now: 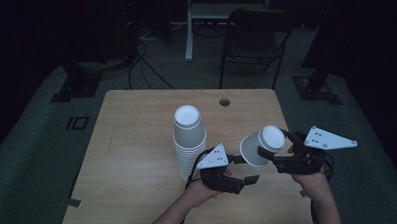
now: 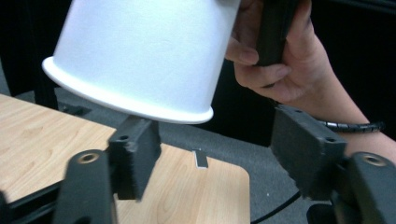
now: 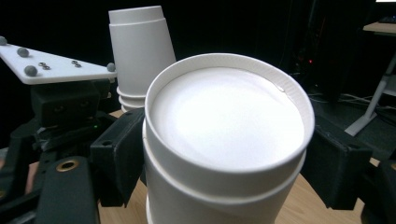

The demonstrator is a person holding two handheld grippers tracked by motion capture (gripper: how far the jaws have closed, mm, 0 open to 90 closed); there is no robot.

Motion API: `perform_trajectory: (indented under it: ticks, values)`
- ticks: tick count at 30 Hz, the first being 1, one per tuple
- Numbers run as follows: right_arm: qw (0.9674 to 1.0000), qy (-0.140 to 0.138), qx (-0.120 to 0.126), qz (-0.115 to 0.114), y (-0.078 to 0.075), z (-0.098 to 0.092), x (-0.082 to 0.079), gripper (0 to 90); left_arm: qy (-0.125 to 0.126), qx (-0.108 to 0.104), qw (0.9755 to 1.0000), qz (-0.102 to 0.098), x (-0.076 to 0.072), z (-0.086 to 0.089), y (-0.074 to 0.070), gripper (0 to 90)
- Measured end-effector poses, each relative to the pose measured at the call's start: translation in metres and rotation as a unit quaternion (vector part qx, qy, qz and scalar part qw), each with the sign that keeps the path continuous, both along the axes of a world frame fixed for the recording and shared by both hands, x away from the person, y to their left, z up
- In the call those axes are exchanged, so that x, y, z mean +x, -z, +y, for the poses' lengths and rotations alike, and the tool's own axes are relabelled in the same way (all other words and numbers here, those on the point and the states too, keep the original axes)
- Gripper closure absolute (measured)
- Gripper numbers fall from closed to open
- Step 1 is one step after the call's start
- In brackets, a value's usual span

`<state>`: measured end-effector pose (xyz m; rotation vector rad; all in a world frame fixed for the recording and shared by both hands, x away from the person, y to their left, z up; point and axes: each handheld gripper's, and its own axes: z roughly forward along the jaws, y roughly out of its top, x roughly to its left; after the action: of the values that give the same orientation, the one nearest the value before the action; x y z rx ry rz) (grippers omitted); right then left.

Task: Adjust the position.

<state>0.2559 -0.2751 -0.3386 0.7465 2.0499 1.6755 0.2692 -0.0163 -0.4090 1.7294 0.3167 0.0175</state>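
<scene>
Two hands on the job here, and we're mid-way through peeling cups off a stack. Our right gripper (image 1: pixel 274 150) is pinching a white paper cup (image 1: pixel 261 145), or really a couple nested together judging by the double rim in the right gripper view, held tilted above the table (image 1: pixel 137 144) with its base toward that gripper's camera and a jaw pressed on each side. Our left gripper (image 1: pixel 241 178) sits just below the cup's open mouth with its jaws spread; in the left gripper view the rim hangs right over one pad (image 2: pixel 135 154) and nothing is being squeezed. The tall stack of paper cups (image 1: pixel 189 142) stands upside down just beyond the left gripper. We reckon the step is separating the nested cups, so next the left jaws need to come up around the rim and grip the outer cup only.
</scene>
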Motion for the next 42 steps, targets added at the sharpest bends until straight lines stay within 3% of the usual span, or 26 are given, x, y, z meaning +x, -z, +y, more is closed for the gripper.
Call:
perform_trajectory:
  ticks: [4, 7, 11, 14, 16, 18, 19, 21, 22, 25, 26, 27, 29, 36, 39, 42]
  values:
    - [1.0000, -0.007, 0.002, -0.001, -0.001, 0.000, -0.001, 22.0, 0.001, -0.010, 0.9999, 0.006, 0.003, 0.004, -0.001, 48.9]
    - [0.9999, -0.011, 0.000, -0.002, -0.001, 0.000, -0.002, 22.0, 0.005, -0.014, 0.9999, 0.007, 0.004, 0.007, -0.002, 50.5]
    - [0.9999, -0.012, -0.004, -0.001, 0.001, -0.001, -0.003, 22.0, -0.013, -0.009, 0.9998, -0.012, 0.005, 0.009, -0.003, 55.7]
    - [0.9998, -0.018, -0.002, 0.004, 0.003, -0.003, -0.003, 22.0, -0.015, -0.027, 0.9995, -0.006, 0.007, 0.015, -0.004, 63.0]
    - [0.9997, -0.023, -0.003, 0.007, 0.004, -0.003, -0.004, 22.0, -0.002, -0.047, 0.9988, 0.013, 0.011, 0.019, -0.006, 68.5]
    - [0.9997, -0.023, -0.006, 0.008, 0.005, -0.003, -0.004, 21.8, 0.008, -0.052, 0.9984, 0.019, 0.013, 0.022, -0.007, 72.1]
    - [0.9996, -0.027, -0.008, 0.009, 0.005, -0.003, -0.004, 21.6, 0.010, -0.054, 0.9984, 0.012, 0.012, 0.023, -0.008, 74.2]
    - [0.9993, -0.036, -0.003, 0.012, 0.005, -0.004, -0.004, 20.9, 0.037, -0.064, 0.9969, 0.028, 0.012, 0.025, -0.009, 78.4]
    - [0.9988, -0.046, 0.004, 0.015, 0.006, -0.006, -0.004, 20.8, 0.039, -0.069, 0.9966, 0.024, 0.011, 0.025, -0.009, 80.5]
    - [0.9974, -0.065, 0.019, 0.024, 0.006, -0.008, -0.004, 20.0, 0.057, -0.068, 0.9959, 0.017, 0.009, 0.026, -0.011, 82.9]
    - [0.9975, -0.064, 0.021, 0.022, 0.006, -0.008, -0.005, 19.2, 0.074, -0.064, 0.9950, 0.019, 0.008, 0.025, -0.012, 83.8]
    - [0.9971, -0.068, 0.022, 0.025, 0.005, -0.007, -0.005, 18.0, 0.072, -0.062, 0.9954, 0.009, 0.006, 0.025, -0.012, 85.1]
    - [0.9972, -0.068, 0.017, 0.026, 0.003, -0.006, -0.005, 15.5, 0.084, -0.058, 0.9948, 0.007, 0.004, 0.023, -0.014, 86.4]
    - [0.9976, -0.055, 0.019, 0.037, 0.000, -0.007, -0.001, 13.9, 0.074, -0.036, 0.9966, 0.007, 0.004, 0.023, -0.014, 87.2]
    - [0.9979, -0.048, -0.003, 0.043, 0.003, -0.009, 0.000, 17.7, 0.068, -0.027, 0.9972, 0.014, 0.006, 0.023, -0.014, 87.2]
    - [0.9979, -0.047, -0.003, 0.044, 0.005, -0.009, 0.000, 17.8, 0.061, -0.018, 0.9979, 0.011, 0.005, 0.023, -0.014, 87.1]
